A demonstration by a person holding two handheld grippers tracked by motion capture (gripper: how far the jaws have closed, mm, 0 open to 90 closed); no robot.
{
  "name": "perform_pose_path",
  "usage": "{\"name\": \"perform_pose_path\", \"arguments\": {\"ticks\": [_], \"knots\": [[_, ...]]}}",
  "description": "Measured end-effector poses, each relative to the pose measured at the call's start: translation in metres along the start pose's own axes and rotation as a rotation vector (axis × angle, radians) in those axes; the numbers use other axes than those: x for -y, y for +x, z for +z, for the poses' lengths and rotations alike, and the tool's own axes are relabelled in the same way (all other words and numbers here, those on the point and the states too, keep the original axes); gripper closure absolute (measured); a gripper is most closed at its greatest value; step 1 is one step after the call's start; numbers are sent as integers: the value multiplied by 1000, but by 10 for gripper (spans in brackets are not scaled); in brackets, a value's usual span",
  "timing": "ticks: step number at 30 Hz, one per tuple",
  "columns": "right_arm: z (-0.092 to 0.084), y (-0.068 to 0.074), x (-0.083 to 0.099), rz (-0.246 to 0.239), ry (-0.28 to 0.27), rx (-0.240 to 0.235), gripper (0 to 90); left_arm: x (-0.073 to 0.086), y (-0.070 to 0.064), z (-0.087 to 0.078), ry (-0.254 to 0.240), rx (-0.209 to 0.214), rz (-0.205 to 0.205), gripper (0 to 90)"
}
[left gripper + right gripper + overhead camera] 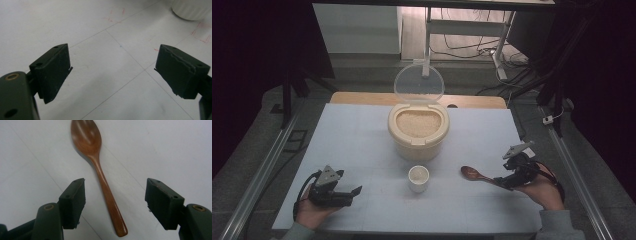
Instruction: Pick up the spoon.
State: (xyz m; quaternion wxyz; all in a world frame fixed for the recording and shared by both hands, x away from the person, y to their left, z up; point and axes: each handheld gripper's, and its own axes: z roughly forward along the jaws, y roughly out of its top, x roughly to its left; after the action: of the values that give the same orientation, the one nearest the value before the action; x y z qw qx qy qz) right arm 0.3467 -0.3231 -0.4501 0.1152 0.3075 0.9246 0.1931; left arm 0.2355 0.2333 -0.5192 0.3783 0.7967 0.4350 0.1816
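Spoon [98, 170] flat on desk [162, 145], handle between spread jaws of right claw [115, 205], untouched, bowl pointing away. Left claw [112, 72] released, over bare desk; cup [192, 10] ahead-right.

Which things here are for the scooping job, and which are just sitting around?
For the job:
wooden spoon, lying flat between the open jaws of the right gripper
rice container, lid up, full of rice
small white cup

Just around:
left gripper, open over bare table
cables on the floor
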Motion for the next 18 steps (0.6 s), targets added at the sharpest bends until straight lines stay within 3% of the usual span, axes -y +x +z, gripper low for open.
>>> {"name": "perform_pose_path", "arguments": {"ticks": [9,18], "knots": [[14,-4,6,-33,75,-15,391,1,2,1,1,-1,-5,126],[26,-10,13,-34,126,-44,477,1,2,1,2,-5,-4,126]]}}
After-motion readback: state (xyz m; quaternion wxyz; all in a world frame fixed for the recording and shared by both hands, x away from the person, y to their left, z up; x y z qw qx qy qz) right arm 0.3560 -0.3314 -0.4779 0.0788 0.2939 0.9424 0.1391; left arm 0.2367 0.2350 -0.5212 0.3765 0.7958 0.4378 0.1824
